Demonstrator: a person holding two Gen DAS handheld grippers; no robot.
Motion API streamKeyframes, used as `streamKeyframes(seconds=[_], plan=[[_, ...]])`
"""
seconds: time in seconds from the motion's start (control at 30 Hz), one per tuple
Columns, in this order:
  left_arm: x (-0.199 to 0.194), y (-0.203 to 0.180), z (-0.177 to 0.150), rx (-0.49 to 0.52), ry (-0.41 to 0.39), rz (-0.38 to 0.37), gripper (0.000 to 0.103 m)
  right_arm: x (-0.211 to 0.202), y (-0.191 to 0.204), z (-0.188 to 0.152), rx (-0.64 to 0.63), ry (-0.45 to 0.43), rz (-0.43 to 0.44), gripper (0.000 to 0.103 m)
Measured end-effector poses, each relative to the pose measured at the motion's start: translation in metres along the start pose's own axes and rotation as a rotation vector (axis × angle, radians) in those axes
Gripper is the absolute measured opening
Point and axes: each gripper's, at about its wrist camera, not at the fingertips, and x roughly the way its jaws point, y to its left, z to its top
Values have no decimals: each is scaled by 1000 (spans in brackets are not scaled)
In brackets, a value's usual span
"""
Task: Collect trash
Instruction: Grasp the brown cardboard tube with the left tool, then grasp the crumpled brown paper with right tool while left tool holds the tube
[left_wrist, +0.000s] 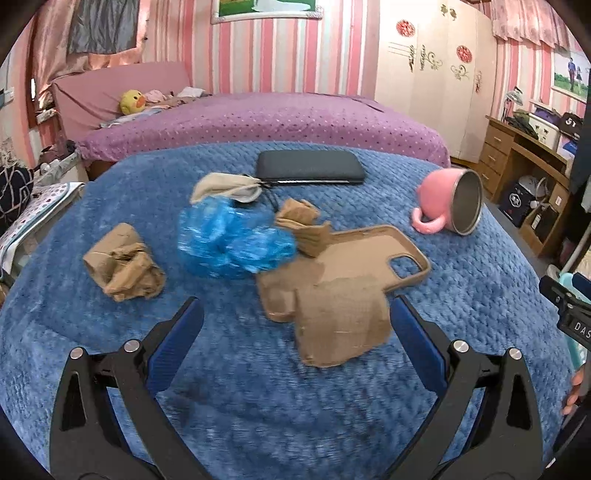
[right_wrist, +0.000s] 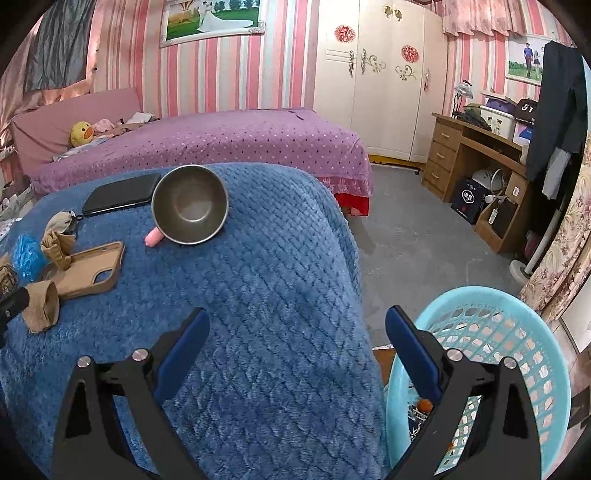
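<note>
1. Left claw (left_wrist: 295, 321): jaws wide apart, holding nothing, above the blue blanket (left_wrist: 258, 387).
2. Cardboard scrap (left_wrist: 340, 325): just ahead of it, near its right finger.
3. Right claw (right_wrist: 297, 332): spread wide, empty; basket (right_wrist: 517, 332) beside its right finger.
</note>
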Motion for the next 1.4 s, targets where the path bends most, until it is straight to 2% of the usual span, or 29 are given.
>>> streamKeyframes(seconds=[0.23,0.4,0.57,0.63,0.87,1.1,1.4], plan=[[19,-14,2,13,60,-1,97,0,-1,1,5,0,11,94],[33,-12,1,-10,126,-28,76,-1,3,0,-14,0,11,94],[28,-9,1,-19,104,-33,62,-3,11,-1,-33,4,3,94],[23,-5,1,-22,90,-47,61,-4,13,0,-39,3,0,94],[-6,10,3,11,2,-4,60,-9,30,-1,-64,-4,10,94],[-32,42,8,18,-62,47,60,-12,47,-2,-49,7,71,94],[-40,100,11,-44,-68,91,60,-13,70,-8,-4,21,161,94]])
